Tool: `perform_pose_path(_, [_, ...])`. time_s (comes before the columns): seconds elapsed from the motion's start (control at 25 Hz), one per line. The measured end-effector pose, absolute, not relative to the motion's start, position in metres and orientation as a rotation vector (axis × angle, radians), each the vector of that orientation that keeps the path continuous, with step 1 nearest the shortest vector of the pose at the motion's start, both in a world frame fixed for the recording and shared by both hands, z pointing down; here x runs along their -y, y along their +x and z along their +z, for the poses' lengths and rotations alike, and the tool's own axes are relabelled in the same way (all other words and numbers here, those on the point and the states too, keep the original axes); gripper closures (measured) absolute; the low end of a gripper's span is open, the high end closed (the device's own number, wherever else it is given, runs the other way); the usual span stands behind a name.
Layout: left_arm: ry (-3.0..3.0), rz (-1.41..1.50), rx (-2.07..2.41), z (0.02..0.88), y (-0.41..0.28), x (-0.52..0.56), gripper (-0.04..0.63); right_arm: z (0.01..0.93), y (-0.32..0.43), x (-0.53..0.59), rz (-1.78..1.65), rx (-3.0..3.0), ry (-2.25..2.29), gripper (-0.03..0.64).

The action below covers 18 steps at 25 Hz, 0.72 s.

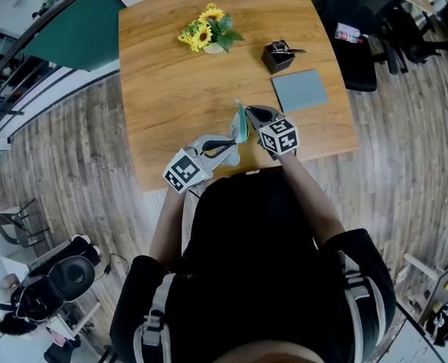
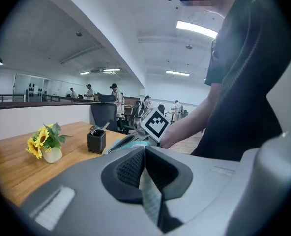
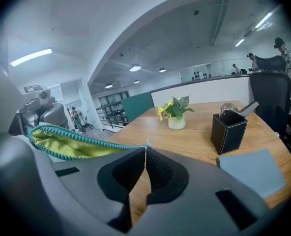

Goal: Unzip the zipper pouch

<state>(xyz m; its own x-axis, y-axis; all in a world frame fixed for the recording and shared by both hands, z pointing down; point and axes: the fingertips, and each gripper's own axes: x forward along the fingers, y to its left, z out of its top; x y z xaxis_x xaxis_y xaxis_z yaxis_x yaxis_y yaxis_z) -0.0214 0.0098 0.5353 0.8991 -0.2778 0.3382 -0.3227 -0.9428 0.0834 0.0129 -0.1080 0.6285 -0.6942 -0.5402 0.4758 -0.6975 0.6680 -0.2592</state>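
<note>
Pinching the tiny zipper pull [image 3: 146,144] tight in the right gripper [image 3: 145,154]; clamping the left gripper [image 2: 144,154] on a grey ribbed strip [image 2: 150,195], seemingly an end tab. Holding the zipper pouch [image 3: 62,140] stretched in the air between both, above the near edge of the wooden table [image 1: 171,74]. Looking largely unzipped already: teal toothed edges gaping, yellow-green lining [image 3: 86,150] showing; judging only a short final stretch left, if any. Seeming soft, limp woven cloth, slackly curved.
</note>
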Motion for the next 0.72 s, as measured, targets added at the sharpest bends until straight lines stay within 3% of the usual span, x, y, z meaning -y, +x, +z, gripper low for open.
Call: perform_pose_path(0.72, [2.931, 0.484, 0.432, 0.532, -0.018, -0.014, 0.586, 0.634, 0.025, 0.111, 0.629, 2.502, 1.021, 0.604])
